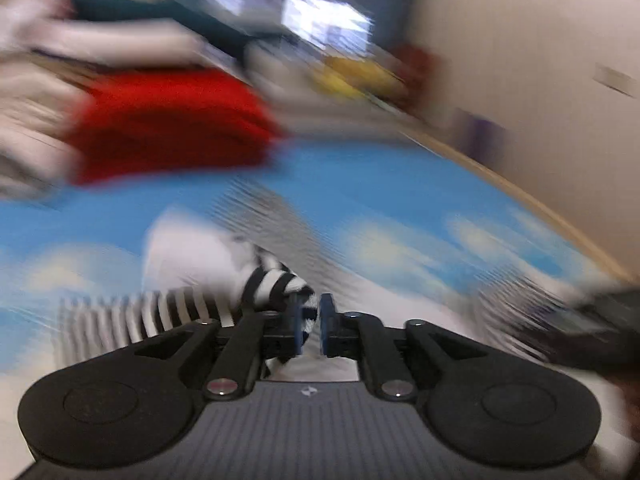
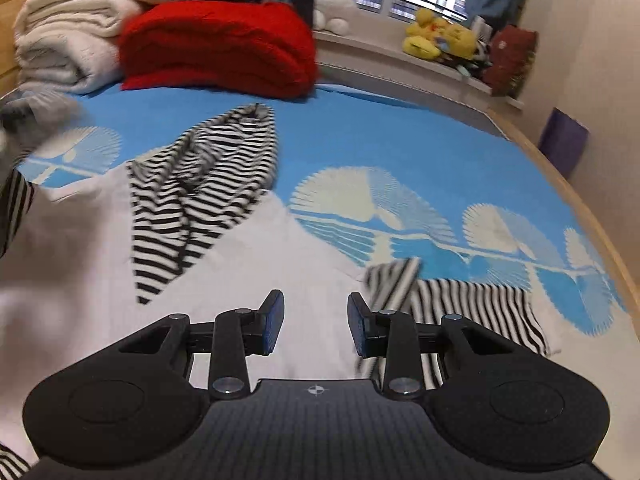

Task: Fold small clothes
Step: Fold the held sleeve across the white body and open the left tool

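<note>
One black-and-white striped garment (image 2: 200,184) is lying spread across the blue-and-white bed sheet (image 2: 380,148), part of it bunched into a long tapering heap in the middle of the bed, another striped flap (image 2: 472,312) lying flat just beyond the right gripper's right finger. In the left wrist view, a twisted fold of the same striped cloth (image 1: 276,284) is running up into the left gripper (image 1: 311,322), whose blue pads (image 1: 326,320) are sitting nearly together and pinching the fabric between them. That view is heavily blurred, so finer detail of the grip is hard to make out. The right gripper (image 2: 316,322) is hovering low over the white part of the sheet with its fingers well apart and nothing between them; whether its right finger is touching the striped flap cannot be told.

Behind the garment, at the head of the bed, a folded red blanket (image 2: 220,48) is sitting beside a stack of cream-coloured towels (image 2: 68,44), with more folded cloth piled on top of them. Farther back, a window ledge is carrying a white plush toy (image 2: 336,10), a yellow plush toy (image 2: 436,36) and a dark red one (image 2: 512,56). A purple box (image 2: 564,144) is standing against the wall past the wooden bed edge (image 2: 592,216).
</note>
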### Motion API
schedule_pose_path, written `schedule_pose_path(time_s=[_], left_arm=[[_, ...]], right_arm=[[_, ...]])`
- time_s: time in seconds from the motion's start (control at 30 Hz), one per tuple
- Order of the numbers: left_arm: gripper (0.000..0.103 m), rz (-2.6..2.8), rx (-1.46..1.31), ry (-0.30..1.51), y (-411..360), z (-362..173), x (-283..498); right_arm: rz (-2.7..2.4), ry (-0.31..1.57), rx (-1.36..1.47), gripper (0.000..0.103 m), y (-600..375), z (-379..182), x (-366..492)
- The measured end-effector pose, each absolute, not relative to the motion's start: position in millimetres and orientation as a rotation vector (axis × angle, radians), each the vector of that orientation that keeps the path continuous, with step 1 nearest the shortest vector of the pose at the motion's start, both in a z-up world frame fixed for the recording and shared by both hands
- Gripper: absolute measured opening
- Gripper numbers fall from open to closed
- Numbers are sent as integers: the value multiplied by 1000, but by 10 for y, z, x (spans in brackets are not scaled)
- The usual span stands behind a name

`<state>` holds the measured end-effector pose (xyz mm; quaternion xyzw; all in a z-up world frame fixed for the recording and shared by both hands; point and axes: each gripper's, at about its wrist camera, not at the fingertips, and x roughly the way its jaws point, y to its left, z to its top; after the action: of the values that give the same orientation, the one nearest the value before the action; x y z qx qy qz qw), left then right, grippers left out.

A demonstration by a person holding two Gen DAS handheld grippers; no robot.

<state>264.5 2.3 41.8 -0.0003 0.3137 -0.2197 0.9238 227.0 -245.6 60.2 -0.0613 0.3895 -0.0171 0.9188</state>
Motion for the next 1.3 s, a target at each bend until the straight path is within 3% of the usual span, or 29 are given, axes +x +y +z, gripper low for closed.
schedule_pose_path(time_s=[0.1,0.27,0.37,0.43,0.53,0.67,0.87,0.9,0.93,0.97,1.2,1.3], left_arm=[[23,-438,-6,730,-130,387,2557],[24,-147,-187,797,605,597,2707],[28,10,-204,779,958,497,2721],[28,107,-210,858,1179,250,2778],[28,223,-197,957,1374,33,2961],[30,228,-211,921,1450,61,3094],[31,208,-203,977,1449,-97,3189],[31,211,-202,978,1434,-104,3174],[31,209,-205,975,1438,-105,3170],[31,207,-211,973,1457,-99,3170],[31,187,-201,976,1473,-95,3168],[31,161,-168,1002,1426,-145,3170]], right_arm=[[-62,832,-42,35,-2657,597,2314],[-58,838,109,34,-2804,587,2385],[-26,879,252,19,-2845,490,2458],[-29,909,326,19,-2856,382,2503],[-79,977,391,21,-2882,144,2588],[-75,1083,464,38,-2923,-199,2745],[-113,1123,445,38,-2920,-469,2918],[-92,1117,442,37,-2897,-481,2934],[-73,1108,428,27,-2894,-467,2930],[-61,1093,395,7,-2853,-446,2929],[30,747,395,7,-2858,456,2603],[-19,816,300,7,-2919,343,2521]])
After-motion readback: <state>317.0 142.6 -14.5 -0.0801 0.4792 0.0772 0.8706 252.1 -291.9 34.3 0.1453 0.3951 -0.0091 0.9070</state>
